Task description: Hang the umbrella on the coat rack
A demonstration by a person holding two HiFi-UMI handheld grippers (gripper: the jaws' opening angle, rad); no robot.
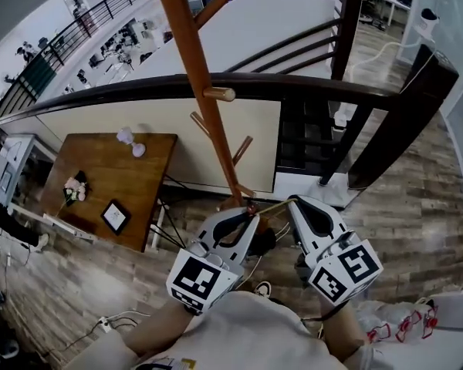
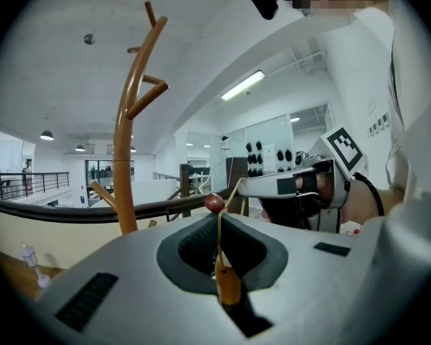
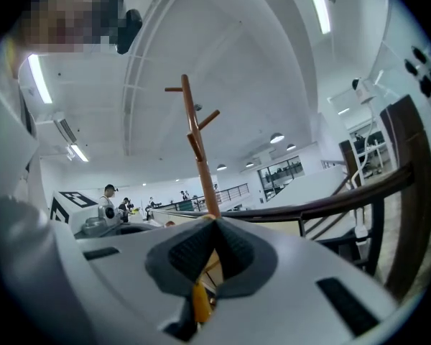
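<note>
The wooden coat rack (image 1: 191, 48) rises just in front of me, with a round-ended peg (image 1: 220, 94) at rail height; it also shows as the coat rack (image 2: 122, 157) and the coat rack (image 3: 198, 149) in both gripper views. My left gripper (image 1: 251, 220) is shut on the umbrella's wooden handle (image 2: 228, 286). A yellow cord (image 2: 233, 192) with a red bead (image 2: 214, 203) runs from it to my right gripper (image 1: 292, 203), which is shut on that cord (image 1: 272, 206). The umbrella's body is mostly hidden under the grippers.
A dark curved railing (image 1: 123, 92) passes behind the rack, with stairs (image 1: 301, 45) beyond. A wooden table (image 1: 150, 199) with small items stands at lower left. Bags (image 1: 417, 322) lie on the plank floor at lower right.
</note>
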